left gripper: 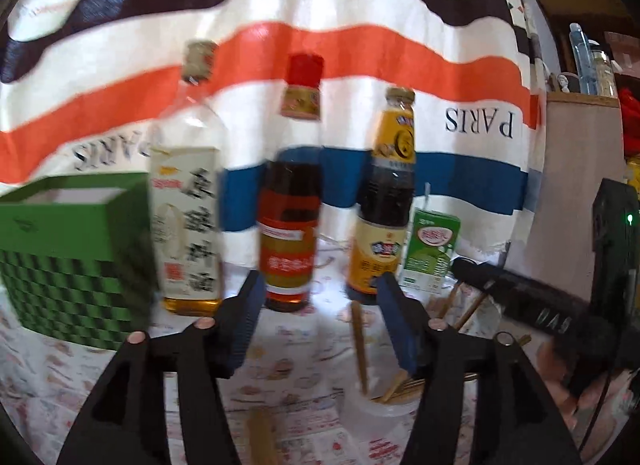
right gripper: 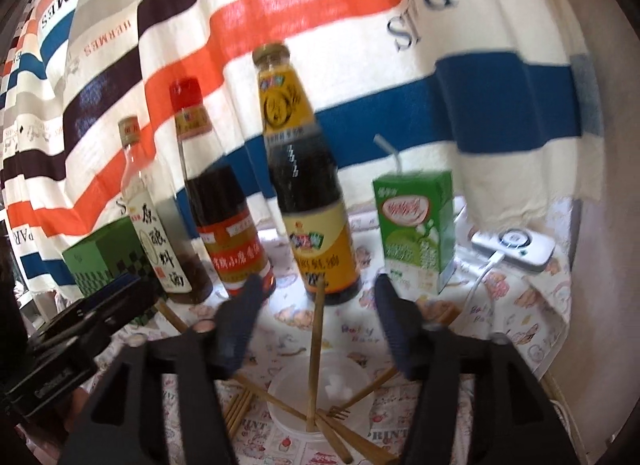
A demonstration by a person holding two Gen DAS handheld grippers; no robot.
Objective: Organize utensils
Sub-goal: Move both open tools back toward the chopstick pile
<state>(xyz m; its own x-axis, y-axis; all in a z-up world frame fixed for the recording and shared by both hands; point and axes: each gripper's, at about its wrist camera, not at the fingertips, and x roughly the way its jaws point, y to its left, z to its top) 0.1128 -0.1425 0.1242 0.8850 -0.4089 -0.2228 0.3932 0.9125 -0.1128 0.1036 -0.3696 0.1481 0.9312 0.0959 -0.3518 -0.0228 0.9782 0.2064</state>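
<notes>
A: Where are the utensils?

B: Most sit around a clear plastic cup [right gripper: 320, 397] on the bench [right gripper: 520, 305], low in the right wrist view. One wooden chopstick [right gripper: 316, 349] stands upright in it, its lower end in the cup and its top rising in front of the dark sauce bottle [right gripper: 308, 185]. A small wooden fork [right gripper: 338, 412] lies at the cup's rim. More wooden sticks [right gripper: 256, 389] lie slanted across the cloth, touching or passing under the cup; which, I cannot tell.

A: Anything else in the cup?

B: Something small and white shows through its wall; too blurred to name.

A: And the grippers?

B: The right gripper [right gripper: 320, 329] is spread, nothing pinched, with the upright chopstick seen between its fingers but not touched. The left gripper [left gripper: 320, 317] is spread too and holds nothing; from its camera the cup [left gripper: 384, 405] sits low, just by its right finger.

A: What stands behind?

B: A row of three bottles: a clear one with a pale label [left gripper: 188, 225], a red-capped one [left gripper: 290, 225], then the dark sauce bottle. Right of them is a green drink carton [right gripper: 416, 225] with a straw. A green checked box [left gripper: 76, 253], open at the top, stands at the far left; its contents are hidden. A striped cloth [left gripper: 320, 45] hangs behind.
</notes>
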